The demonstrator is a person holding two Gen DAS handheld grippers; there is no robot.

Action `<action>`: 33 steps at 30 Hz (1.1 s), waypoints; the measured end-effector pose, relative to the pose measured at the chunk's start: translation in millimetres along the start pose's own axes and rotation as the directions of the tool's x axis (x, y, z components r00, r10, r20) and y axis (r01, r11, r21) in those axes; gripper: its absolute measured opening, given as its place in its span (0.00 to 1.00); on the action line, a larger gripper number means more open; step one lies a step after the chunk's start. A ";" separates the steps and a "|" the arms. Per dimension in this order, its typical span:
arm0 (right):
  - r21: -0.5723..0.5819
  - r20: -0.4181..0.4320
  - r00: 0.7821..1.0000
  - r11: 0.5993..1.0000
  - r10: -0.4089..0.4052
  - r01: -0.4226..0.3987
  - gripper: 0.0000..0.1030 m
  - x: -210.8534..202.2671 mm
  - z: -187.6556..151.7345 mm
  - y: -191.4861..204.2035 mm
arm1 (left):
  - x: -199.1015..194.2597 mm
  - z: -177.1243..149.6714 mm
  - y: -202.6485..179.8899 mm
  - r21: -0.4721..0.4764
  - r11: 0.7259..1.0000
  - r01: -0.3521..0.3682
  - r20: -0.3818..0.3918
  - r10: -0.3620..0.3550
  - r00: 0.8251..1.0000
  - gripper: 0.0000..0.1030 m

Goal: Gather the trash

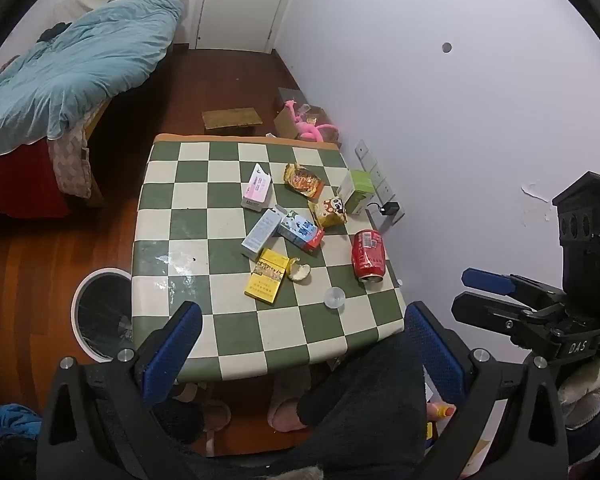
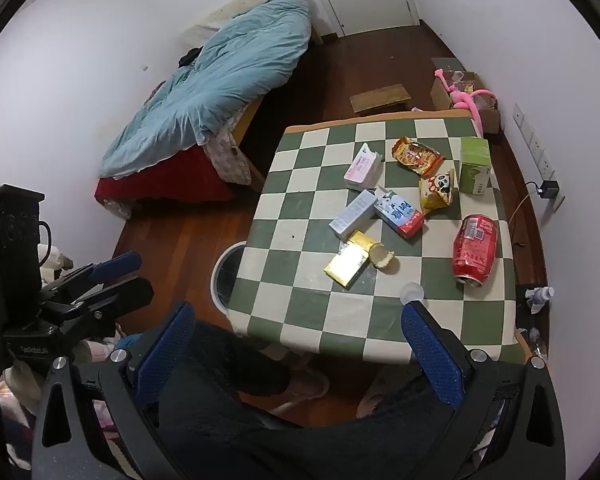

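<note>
A green-and-white checkered table (image 1: 188, 216) (image 2: 300, 208) carries trash: a red soda can (image 1: 368, 255) (image 2: 475, 250) on its side, a yellow packet (image 1: 267, 275) (image 2: 350, 258), a blue-red carton (image 1: 301, 231) (image 2: 399, 211), a pale blue box (image 1: 262, 233) (image 2: 353, 213), a pink box (image 1: 257, 187) (image 2: 363, 167), snack wrappers (image 1: 303, 179) (image 2: 417, 155), a green box (image 1: 356, 191) (image 2: 475, 165). A white-rimmed bin (image 1: 100, 314) (image 2: 225, 271) stands left of the table. My left gripper (image 1: 300, 344) and right gripper (image 2: 300, 352) are open and empty, above the table's near edge.
A bed with a blue duvet (image 1: 76, 64) (image 2: 220, 80) is at the left. A cardboard box with a pink toy (image 1: 308, 120) (image 2: 466, 94) sits beyond the table. A wall socket with a charger (image 1: 388, 208) (image 2: 548, 190) is at the right. My legs and slippers are below.
</note>
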State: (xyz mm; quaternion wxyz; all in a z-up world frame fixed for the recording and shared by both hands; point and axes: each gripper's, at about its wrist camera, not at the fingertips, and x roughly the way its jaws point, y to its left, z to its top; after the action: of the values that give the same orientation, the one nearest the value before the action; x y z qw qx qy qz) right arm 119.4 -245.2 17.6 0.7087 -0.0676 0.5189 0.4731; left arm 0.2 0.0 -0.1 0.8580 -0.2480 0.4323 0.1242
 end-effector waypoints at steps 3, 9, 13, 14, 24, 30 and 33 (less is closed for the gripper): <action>0.001 -0.003 1.000 1.000 0.009 -0.009 1.00 -0.1 0.4 -1.6 | 0.0 0.0 -0.2 -0.005 1.000 0.005 0.001 -0.005 1.000 1.00; -0.002 -0.002 1.000 1.000 0.018 -0.018 1.00 0.0 3.1 2.7 | -3.0 3.3 1.5 -0.011 1.000 0.016 0.008 -0.016 1.000 1.00; 0.004 0.001 1.000 1.000 0.030 -0.030 1.00 3.5 7.4 0.1 | -2.5 6.5 1.5 -0.017 1.000 0.024 0.009 -0.023 1.000 1.00; 0.004 0.006 0.999 0.999 0.034 -0.034 1.00 1.9 5.0 1.3 | -3.5 6.6 -0.1 -0.019 0.999 0.026 0.013 -0.026 1.000 1.00; 0.001 0.005 0.999 0.999 0.048 -0.048 1.00 0.9 5.0 1.4 | -8.4 5.4 -2.3 -0.016 0.999 0.040 0.041 -0.040 0.998 1.00; 0.002 0.005 0.999 0.999 0.049 -0.049 1.00 0.3 5.1 2.1 | -10.7 5.9 -4.6 -0.015 0.999 0.042 0.043 -0.041 0.998 1.00; 0.000 0.004 0.999 0.999 0.049 -0.049 1.00 -0.7 5.0 2.4 | -11.8 6.4 -5.3 -0.014 0.999 0.043 0.045 -0.042 0.998 1.00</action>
State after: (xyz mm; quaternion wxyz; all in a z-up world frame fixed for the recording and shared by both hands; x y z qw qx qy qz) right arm 120.9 -241.3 21.3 0.6979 -0.0536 0.5190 0.4906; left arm -0.2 -1.0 14.3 0.8682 -0.2606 0.4065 0.1145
